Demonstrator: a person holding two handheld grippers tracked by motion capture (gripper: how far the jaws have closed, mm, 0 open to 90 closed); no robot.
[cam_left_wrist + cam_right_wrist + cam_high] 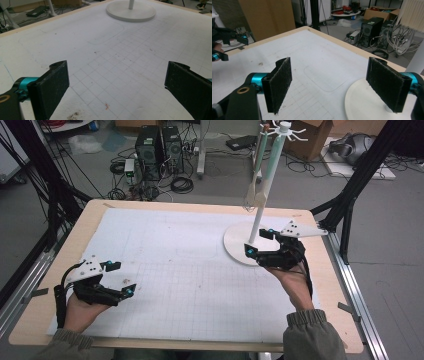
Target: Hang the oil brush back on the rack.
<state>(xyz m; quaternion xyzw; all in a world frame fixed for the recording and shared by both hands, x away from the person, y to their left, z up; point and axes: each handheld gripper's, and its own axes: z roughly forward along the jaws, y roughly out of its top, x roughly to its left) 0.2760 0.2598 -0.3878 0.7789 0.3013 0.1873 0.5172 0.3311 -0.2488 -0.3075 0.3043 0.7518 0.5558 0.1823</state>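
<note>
White utensil stand (256, 222), a tall thin pole on a round disc base, sits at the far right of the white gridded mat (165, 270). Its long axis runs straight up, and pale wooden utensils (256, 195) hang down from the hooked crown. Just in front of the base, the right gripper (259, 241) hovers with jaws spread wide and empty, likely so they can close around something on the stand. Well away from the stand, the left gripper (122, 278) rests low over the mat, likewise spread and empty, out of the way.
</note>
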